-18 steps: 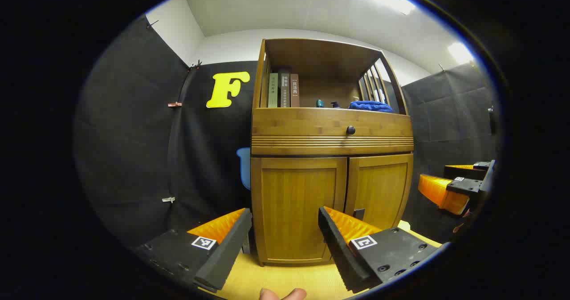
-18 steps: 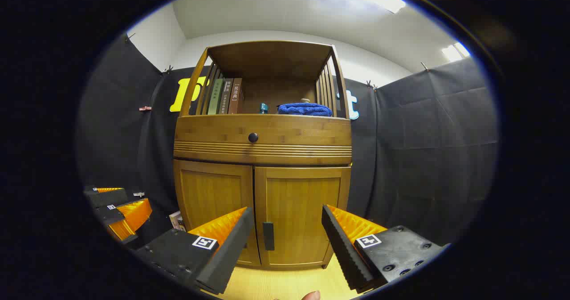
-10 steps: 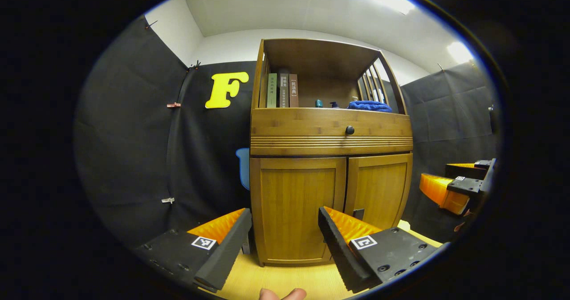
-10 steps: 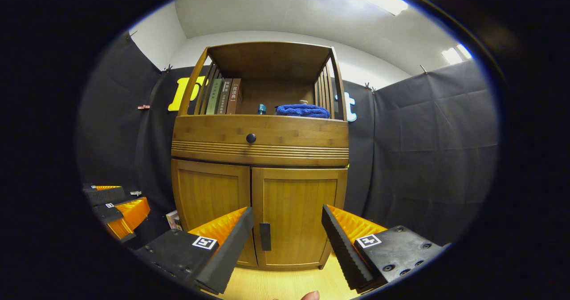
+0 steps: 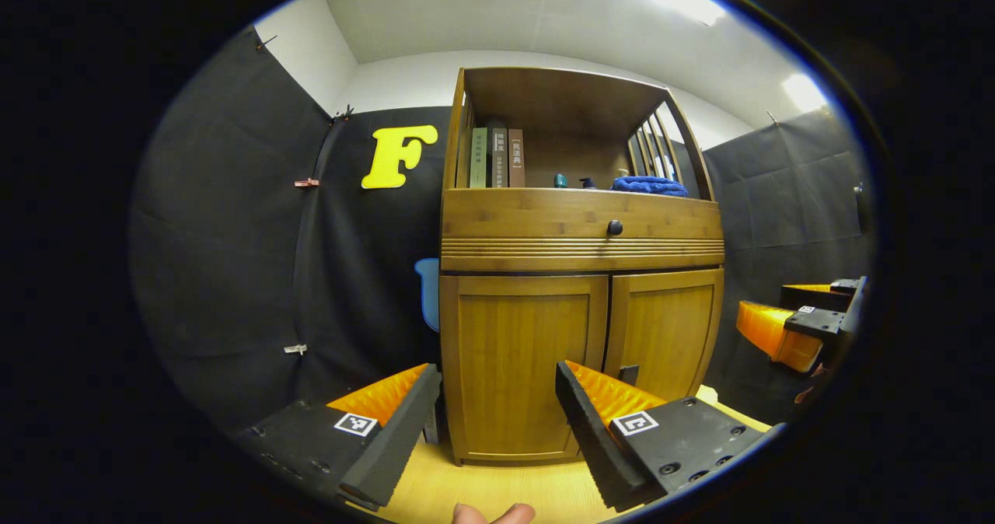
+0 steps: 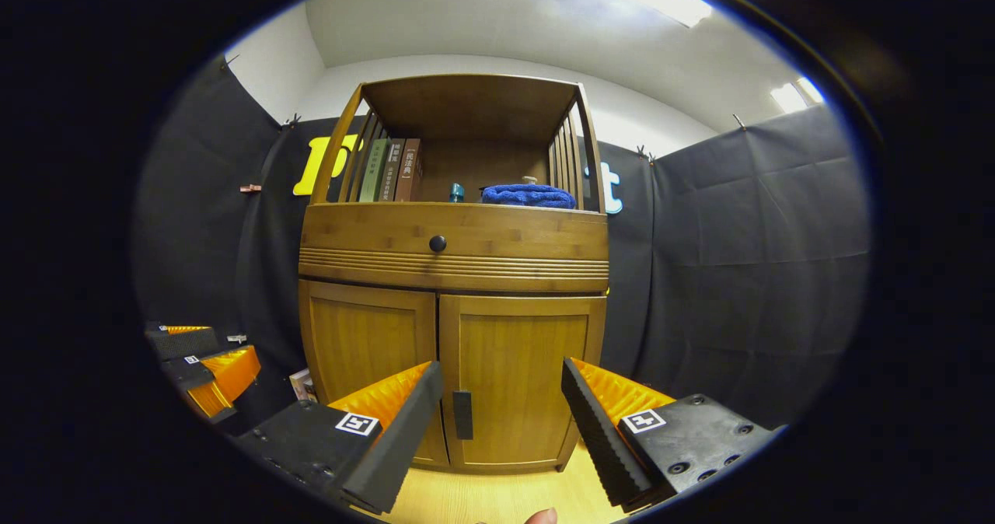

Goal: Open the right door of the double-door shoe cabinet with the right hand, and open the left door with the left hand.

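Cabinet (image 5: 579,322) stands ahead of us in the left gripper view, both lower doors shut. Our left gripper (image 5: 497,423) is spread wide and holds nothing, aimed at the left door (image 5: 522,368), well short of it. That door's handle is hidden behind our own finger, so we cannot tell how it sits. Off to the side, the right gripper (image 5: 801,326) hangs apart from the cabinet's flank.

In the right gripper view, our right gripper (image 6: 501,431) is likewise spread and empty, lined up on the right door (image 6: 517,384). Its dark handle (image 6: 462,414) sits near the centre seam, just beside our left finger's tip. The left gripper (image 6: 198,361) shows low at the side.

We judge this the approach step, nothing opened yet. Next we must close in, bracket the handle, pinch and pull outward. The wood floor (image 6: 482,497) before the doors leaves room to swing; the black cloth wall (image 6: 738,275) hangs close beside the hinge edge.
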`<control>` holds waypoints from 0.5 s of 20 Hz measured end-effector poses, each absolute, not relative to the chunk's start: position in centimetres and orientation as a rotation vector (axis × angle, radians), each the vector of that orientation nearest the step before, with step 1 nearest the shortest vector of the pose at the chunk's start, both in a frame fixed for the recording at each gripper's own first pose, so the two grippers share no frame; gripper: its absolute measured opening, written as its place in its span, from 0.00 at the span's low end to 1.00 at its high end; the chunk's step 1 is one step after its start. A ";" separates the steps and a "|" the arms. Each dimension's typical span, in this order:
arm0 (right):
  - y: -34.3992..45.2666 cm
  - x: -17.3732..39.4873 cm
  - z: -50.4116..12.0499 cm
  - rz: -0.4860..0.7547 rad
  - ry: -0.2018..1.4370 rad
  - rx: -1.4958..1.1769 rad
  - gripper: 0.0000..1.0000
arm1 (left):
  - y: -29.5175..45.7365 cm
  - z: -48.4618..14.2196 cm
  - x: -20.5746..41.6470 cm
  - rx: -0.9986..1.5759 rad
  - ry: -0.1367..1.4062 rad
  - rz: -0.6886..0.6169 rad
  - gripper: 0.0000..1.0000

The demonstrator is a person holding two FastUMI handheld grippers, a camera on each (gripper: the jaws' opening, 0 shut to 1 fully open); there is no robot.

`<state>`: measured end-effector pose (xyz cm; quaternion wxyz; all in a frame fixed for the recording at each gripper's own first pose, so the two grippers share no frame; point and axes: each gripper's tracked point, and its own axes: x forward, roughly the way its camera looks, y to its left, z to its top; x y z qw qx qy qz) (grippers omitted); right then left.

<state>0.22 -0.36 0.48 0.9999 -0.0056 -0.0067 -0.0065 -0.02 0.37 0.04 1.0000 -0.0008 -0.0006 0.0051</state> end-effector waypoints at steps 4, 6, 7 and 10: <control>-0.4 0.2 0.3 -0.014 -0.010 -0.007 0.97 | 0.4 0.1 0.0 0.001 -0.002 0.015 0.92; -0.3 0.3 0.1 -0.010 -0.006 -0.008 0.97 | 0.5 0.0 0.0 -0.001 -0.002 0.016 0.92; -0.3 0.5 -0.2 -0.007 0.001 -0.008 0.97 | 0.5 0.0 0.0 0.001 -0.002 0.017 0.92; 0.1 1.0 -1.5 0.011 0.022 0.011 0.97 | 0.7 0.0 -0.1 0.003 -0.003 0.023 0.92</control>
